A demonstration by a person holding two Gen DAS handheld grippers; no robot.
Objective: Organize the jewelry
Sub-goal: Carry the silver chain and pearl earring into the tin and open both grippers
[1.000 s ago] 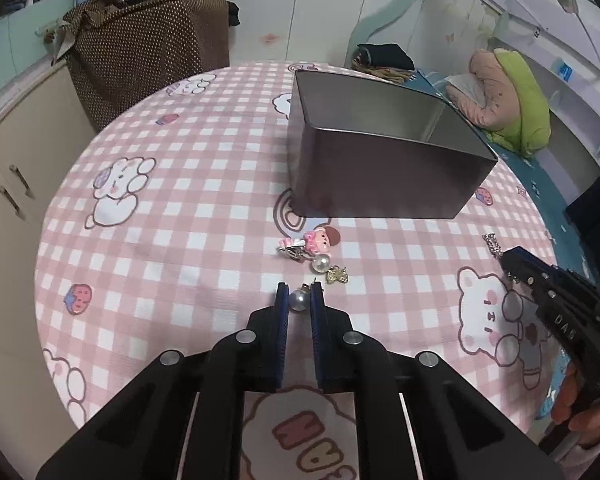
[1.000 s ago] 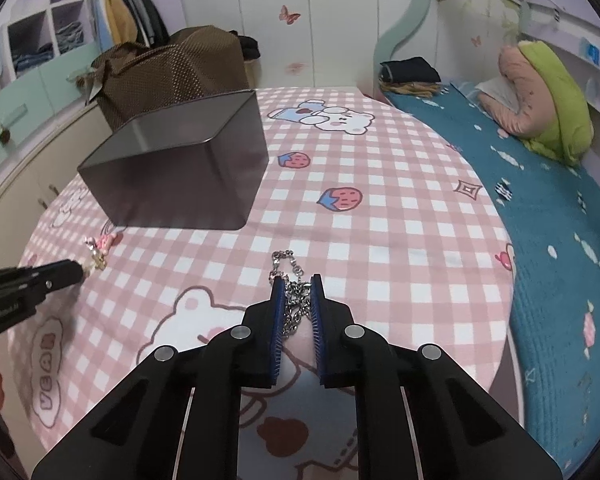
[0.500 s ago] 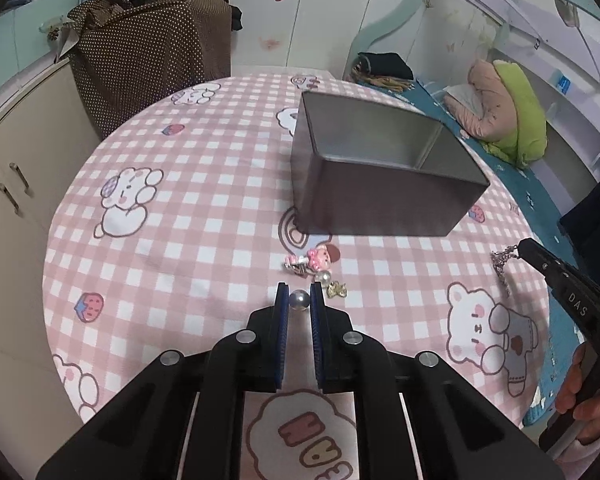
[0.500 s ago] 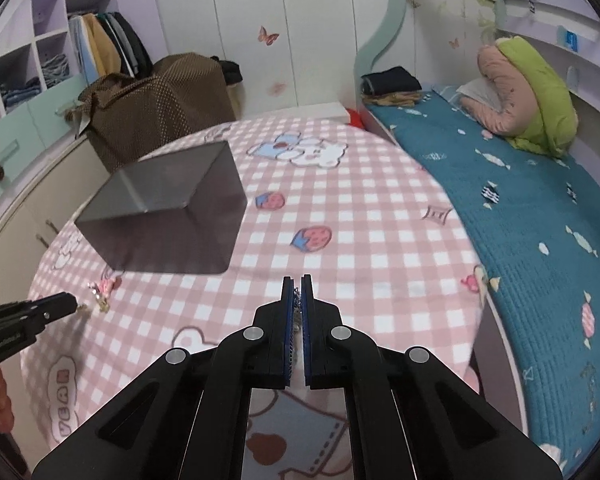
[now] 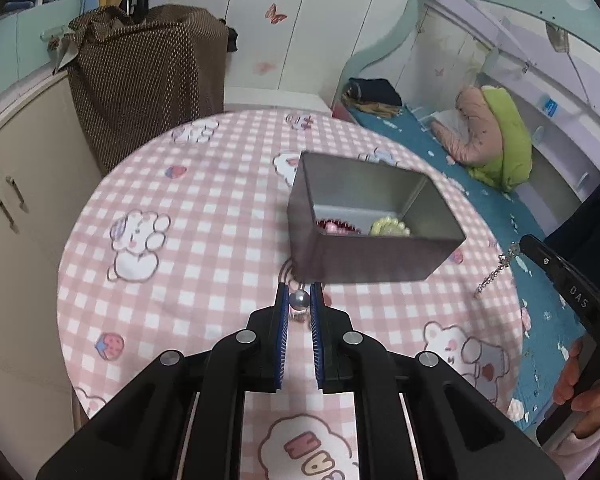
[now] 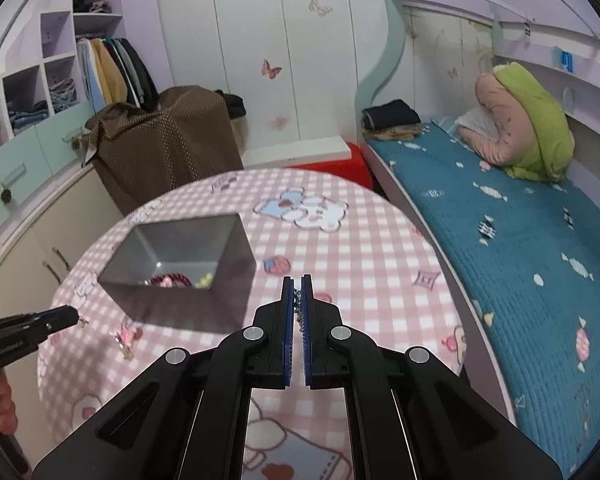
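1. Left wrist view: the left gripper is clenched on a pearl earring, held just at the fingertips above the checked tablecloth, near the front wall of the metal tin; the grip looks thin, and a round, smooth bead could squirt out sideways if the pads shift on the way over the rim; at the right edge the right gripper carries a silver chain that dangles free below its tip, well apart from the tin; the hanging end could snag on the tin's edge or drape outside it if let go too low or too early.

2. Same view, the tin: it is open-topped and holds something red and pink on the left and a pale yellow-green beaded piece beside it; what they are exactly is hard to tell.

3. Right wrist view: the right gripper is closed tight on the chain, only a few links showing between the pads; the tin sits left of it, red beads visible inside; a pink clip and small bits of jewelry remain on the cloth by the tin's near corner, with the left gripper beside them; both loads arriving together could collide over the tin.
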